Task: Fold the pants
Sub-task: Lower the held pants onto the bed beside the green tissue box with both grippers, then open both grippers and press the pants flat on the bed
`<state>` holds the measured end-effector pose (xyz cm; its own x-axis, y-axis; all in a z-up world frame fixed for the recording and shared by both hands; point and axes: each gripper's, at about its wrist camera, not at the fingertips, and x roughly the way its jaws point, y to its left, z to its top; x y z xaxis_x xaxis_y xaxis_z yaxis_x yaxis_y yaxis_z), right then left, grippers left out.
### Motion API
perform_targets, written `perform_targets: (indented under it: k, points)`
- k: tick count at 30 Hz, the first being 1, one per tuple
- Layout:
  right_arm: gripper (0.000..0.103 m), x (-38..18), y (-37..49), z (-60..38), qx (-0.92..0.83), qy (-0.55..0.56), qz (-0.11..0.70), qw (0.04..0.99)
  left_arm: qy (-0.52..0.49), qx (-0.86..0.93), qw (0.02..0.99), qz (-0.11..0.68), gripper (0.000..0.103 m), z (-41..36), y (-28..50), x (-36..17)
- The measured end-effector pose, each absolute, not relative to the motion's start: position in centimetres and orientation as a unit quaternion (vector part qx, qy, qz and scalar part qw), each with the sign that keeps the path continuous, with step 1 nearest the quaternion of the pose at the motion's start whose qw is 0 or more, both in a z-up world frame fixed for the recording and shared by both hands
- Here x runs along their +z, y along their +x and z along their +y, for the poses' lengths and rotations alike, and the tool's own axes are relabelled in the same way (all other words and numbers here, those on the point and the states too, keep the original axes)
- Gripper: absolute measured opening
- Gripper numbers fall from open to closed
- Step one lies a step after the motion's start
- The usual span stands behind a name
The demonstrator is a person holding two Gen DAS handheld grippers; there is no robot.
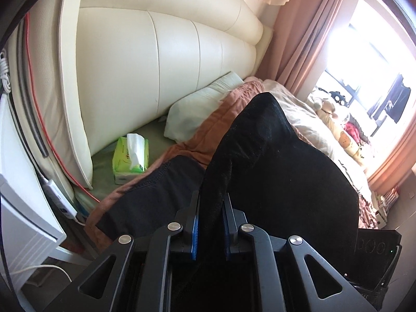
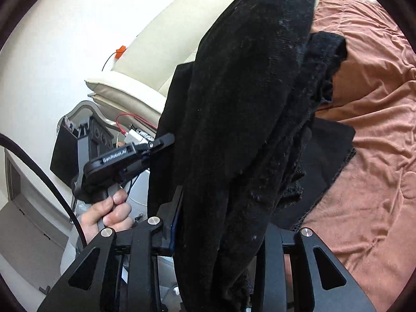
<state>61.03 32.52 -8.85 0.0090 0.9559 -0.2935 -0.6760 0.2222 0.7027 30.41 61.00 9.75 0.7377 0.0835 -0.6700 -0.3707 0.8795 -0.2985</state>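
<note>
The black pants [image 1: 265, 150] hang bunched between both grippers above the bed. In the left wrist view my left gripper [image 1: 212, 208] is shut on a narrow fold of the pants, with its blue pads [image 1: 195, 230] pressing the cloth. In the right wrist view my right gripper [image 2: 221, 221] is shut on a thick bundle of the pants [image 2: 241, 109]. Only its left finger [image 2: 176, 208] shows; cloth hides the other. The left gripper [image 2: 166, 140], held by a hand [image 2: 111, 210], grips the pants' left edge there.
A second black garment [image 1: 145, 197] [image 2: 330, 150] lies flat on the orange-brown blanket [image 2: 377, 104]. A green tissue pack [image 1: 131, 156] and a white pillow [image 1: 197, 114] lie by the cream headboard [image 1: 145, 65]. A white bedside unit [image 1: 23, 213] with cables stands at the left.
</note>
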Motion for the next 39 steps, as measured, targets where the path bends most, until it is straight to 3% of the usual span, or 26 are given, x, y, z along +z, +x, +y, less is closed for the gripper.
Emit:
perform_targets:
  k: [18, 27, 29, 33, 35, 39]
  points:
    - [0.03, -17.8, 68.3, 43.4, 0.582, 0.269, 0.441, 0.627, -0.204, 0.182, 0.872, 0.405, 0.014, 68.6, 37.9, 2.5]
    - [0.031, -19.2, 70.3, 46.1, 0.572, 0.28, 0.455, 0.623, -0.19, 0.191, 0.859, 0.434, 0.015, 70.4, 41.7, -0.9]
    - [0.04, -19.6, 70.3, 46.5, 0.558, 0.267, 0.467, 0.632, -0.178, 0.203, 0.851, 0.451, 0.025, 70.6, 42.5, -2.4]
    - [0.05, -21.6, 70.8, 46.7, 0.526, 0.257, 0.509, 0.631, -0.173, 0.239, 0.845, 0.447, 0.031, 70.9, 41.9, -2.9]
    - [0.064, -21.6, 70.9, 45.6, 0.527, 0.277, 0.496, 0.632, -0.174, 0.239, 0.847, 0.442, 0.034, 70.8, 41.2, -2.4]
    - [0.066, -22.0, 72.3, 45.7, 0.526, 0.284, 0.503, 0.624, -0.173, 0.234, 0.851, 0.438, 0.035, 69.9, 39.3, -1.8]
